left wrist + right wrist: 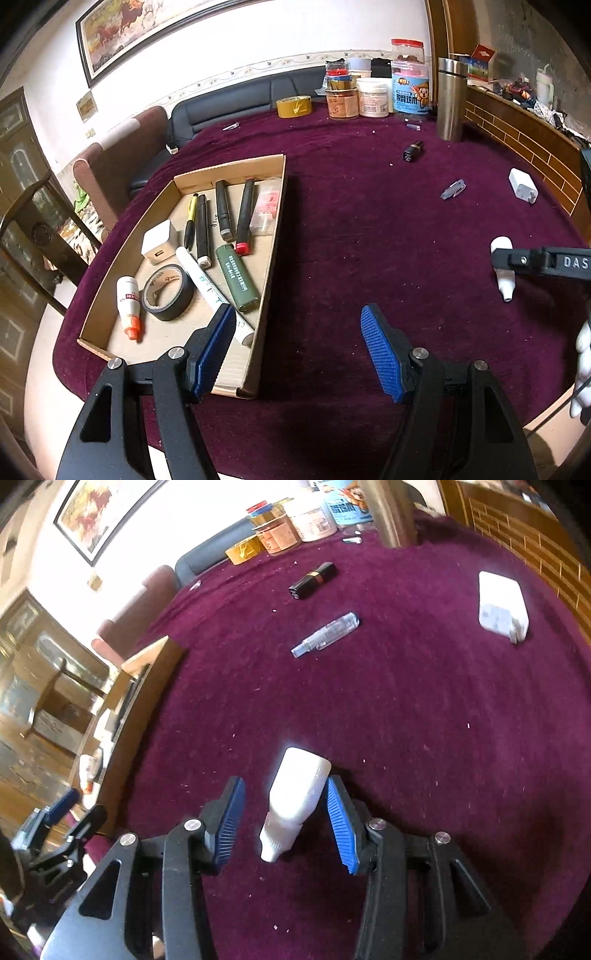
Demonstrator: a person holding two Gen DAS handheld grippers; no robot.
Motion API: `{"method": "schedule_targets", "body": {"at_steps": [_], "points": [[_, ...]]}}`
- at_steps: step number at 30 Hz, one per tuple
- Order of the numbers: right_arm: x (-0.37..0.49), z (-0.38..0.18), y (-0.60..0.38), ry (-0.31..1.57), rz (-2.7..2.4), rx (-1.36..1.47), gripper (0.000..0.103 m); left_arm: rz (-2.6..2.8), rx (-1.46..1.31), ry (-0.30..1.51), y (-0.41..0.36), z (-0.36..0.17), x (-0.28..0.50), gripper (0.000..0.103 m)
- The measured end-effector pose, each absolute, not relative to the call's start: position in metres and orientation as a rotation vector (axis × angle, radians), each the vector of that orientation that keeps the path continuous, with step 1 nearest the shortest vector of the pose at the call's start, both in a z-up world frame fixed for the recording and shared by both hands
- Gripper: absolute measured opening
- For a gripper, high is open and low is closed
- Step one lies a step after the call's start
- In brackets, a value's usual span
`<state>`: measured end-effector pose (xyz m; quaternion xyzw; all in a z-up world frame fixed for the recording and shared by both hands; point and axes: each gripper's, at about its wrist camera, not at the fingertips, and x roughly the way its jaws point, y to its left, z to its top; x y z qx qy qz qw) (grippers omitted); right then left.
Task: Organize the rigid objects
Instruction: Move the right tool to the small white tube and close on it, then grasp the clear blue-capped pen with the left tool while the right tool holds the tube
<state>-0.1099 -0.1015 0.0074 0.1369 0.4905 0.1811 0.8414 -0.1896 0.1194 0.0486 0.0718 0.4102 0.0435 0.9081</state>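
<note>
The right gripper (284,819) straddles a white bottle (297,797) lying on the cloth, jaws part open, one pad touching it but no grip yet. The left gripper (299,350) hangs open and empty beside the box (275,236) where sorted items lie. Farther off, a clear vial (327,634), lipstick (313,580) and charger (502,605) await collection.

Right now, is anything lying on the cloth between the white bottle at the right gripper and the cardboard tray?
Nothing visible does. The white bottle lies between the right gripper's open fingers, and the maroon cloth toward the cardboard tray is bare. The tray's near wall would have to be cleared.
</note>
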Motion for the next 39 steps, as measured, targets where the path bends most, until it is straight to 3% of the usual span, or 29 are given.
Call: {"method": "schedule_targets", "body": {"at_steps": [6, 7, 9, 11, 27, 39], "points": [[-0.127, 0.010, -0.080, 0.989, 0.340, 0.082, 0.043, 0.100, 0.145, 0.859, 0.123, 0.044, -0.186, 0.064], [-0.129, 0.010, -0.079, 0.982, 0.334, 0.058, 0.041, 0.102, 0.143, 0.861, 0.123, 0.044, -0.185, 0.064], [-0.134, 0.009, -0.077, 0.964, 0.316, 0.010, 0.026, 0.103, 0.142, 0.868, 0.123, 0.042, -0.184, 0.064], [-0.132, 0.009, -0.080, 0.962, 0.325, 0.013, 0.022, 0.104, 0.149, 0.872, 0.122, 0.041, -0.183, 0.064], [-0.035, 0.006, -0.157, 0.926, 0.213, 0.224, 0.022, -0.047, 0.084, 0.949, 0.095, 0.040, -0.156, 0.064], [-0.031, -0.002, -0.186, 0.907, 0.307, 0.458, 0.022, -0.313, 0.239, 0.842, -0.005, 0.043, -0.052, 0.064]]}}
